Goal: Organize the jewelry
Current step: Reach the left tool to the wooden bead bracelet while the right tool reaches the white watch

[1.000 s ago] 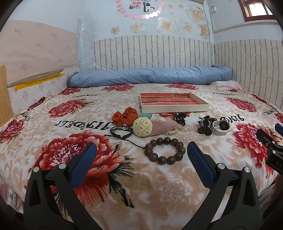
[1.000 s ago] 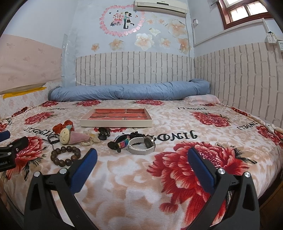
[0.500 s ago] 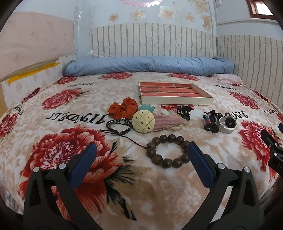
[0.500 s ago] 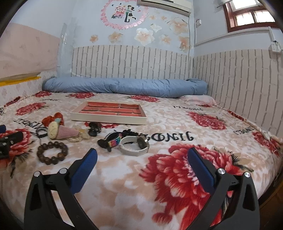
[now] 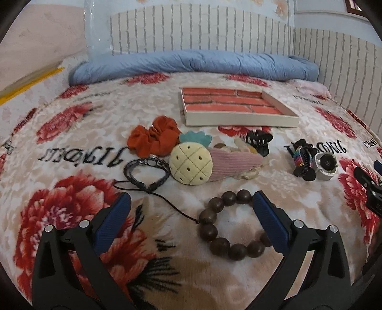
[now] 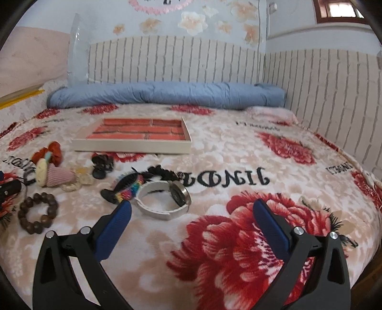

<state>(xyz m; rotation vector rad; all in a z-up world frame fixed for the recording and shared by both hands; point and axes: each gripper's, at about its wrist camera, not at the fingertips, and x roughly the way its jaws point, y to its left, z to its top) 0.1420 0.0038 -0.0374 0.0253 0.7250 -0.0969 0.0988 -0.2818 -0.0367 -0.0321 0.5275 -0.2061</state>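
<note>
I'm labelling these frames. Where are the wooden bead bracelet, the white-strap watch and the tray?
wooden bead bracelet (image 5: 211, 232): left wrist view, a bead on its left side.
white-strap watch (image 6: 155, 211): right wrist view, the near strap.
tray (image 6: 131, 145): right wrist view, its front wall.

This is a bedroom in a home. A bed covered by a floral fleece blanket fills both views, with a rolled blue quilt at its far edge against the wall. Brick-pattern wall panels line the far and right walls, flower decals sit above them, and a small window shows at the upper right.
</note>
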